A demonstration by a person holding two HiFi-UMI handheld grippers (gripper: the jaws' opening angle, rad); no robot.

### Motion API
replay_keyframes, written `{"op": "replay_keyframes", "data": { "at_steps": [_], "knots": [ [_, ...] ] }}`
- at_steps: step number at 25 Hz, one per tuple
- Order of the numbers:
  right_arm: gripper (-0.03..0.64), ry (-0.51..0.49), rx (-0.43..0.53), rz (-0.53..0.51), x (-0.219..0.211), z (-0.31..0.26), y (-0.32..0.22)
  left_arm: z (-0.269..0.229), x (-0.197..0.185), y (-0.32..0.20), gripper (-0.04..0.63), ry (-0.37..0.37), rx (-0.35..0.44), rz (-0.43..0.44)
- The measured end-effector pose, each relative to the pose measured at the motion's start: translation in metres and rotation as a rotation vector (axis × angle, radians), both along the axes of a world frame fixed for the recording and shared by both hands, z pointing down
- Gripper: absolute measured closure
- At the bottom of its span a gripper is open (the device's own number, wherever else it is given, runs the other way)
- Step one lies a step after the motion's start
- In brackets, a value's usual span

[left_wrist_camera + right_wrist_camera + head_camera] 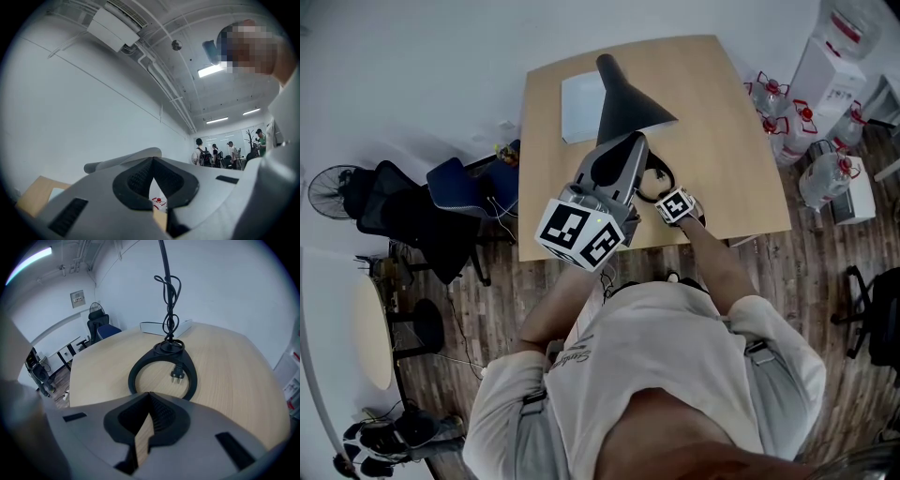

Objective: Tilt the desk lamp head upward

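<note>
Person: a white shirt [675, 366] fills the bottom of the head view.
Left gripper [152, 160]: lifted up near the head camera. Its jaws are pressed together with nothing between them, and they point at the wall and ceiling.
Lamp head [626, 101]: a black cone at the upper middle of the head view, over the worktop [722, 141]. The tip of the left jaws is right by its lower edge. I cannot tell if they touch.
Right gripper [149, 395]: low over the worktop, jaws together and empty.
Lamp base [169, 347]: a black ring lying flat, just ahead of the right jaws and not between them.
Cord [169, 301]: twisted around the stem. Its plug [177, 373] lies inside the ring.
White pad [579, 105]: just left of the lamp head.
</note>
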State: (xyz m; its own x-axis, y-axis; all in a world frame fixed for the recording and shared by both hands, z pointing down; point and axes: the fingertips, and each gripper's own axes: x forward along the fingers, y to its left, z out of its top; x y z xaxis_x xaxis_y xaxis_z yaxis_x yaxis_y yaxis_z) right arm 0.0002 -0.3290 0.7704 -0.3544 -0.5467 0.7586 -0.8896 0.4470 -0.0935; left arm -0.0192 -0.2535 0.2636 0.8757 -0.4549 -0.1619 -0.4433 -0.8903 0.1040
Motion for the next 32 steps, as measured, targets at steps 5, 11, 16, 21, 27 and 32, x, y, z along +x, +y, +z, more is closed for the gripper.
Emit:
{"op": "replay_keyframes", "data": {
  "at_steps": [5,11,16,21,27,32],
  "knots": [
    [0.623,0.004,0.006,-0.016,-0.004,0.000,0.001,-0.019,-0.001,-0.006,0.580,0.003,0.046,-0.016],
    [0.623,0.001,0.005,-0.031,-0.010,-0.001,0.003,-0.038,-0.003,-0.011,0.580,0.003,0.090,-0.026],
    [0.623,0.017,0.017,-0.059,-0.015,-0.004,0.003,-0.038,-0.005,-0.010,0.580,-0.009,0.108,-0.031],
    [0.623,-0.012,0.022,-0.026,-0.013,-0.004,0.001,-0.033,-0.010,-0.008,0.580,-0.032,0.117,-0.043],
    [0.623,-0.029,0.094,-0.021,-0.010,-0.002,0.003,-0.017,-0.009,0.004,0.580,-0.071,0.133,-0.035],
    [0.623,-0.073,0.156,0.012,-0.017,-0.013,0.009,-0.001,-0.020,0.007,0.580,-0.106,0.126,-0.026]
  ]
}}
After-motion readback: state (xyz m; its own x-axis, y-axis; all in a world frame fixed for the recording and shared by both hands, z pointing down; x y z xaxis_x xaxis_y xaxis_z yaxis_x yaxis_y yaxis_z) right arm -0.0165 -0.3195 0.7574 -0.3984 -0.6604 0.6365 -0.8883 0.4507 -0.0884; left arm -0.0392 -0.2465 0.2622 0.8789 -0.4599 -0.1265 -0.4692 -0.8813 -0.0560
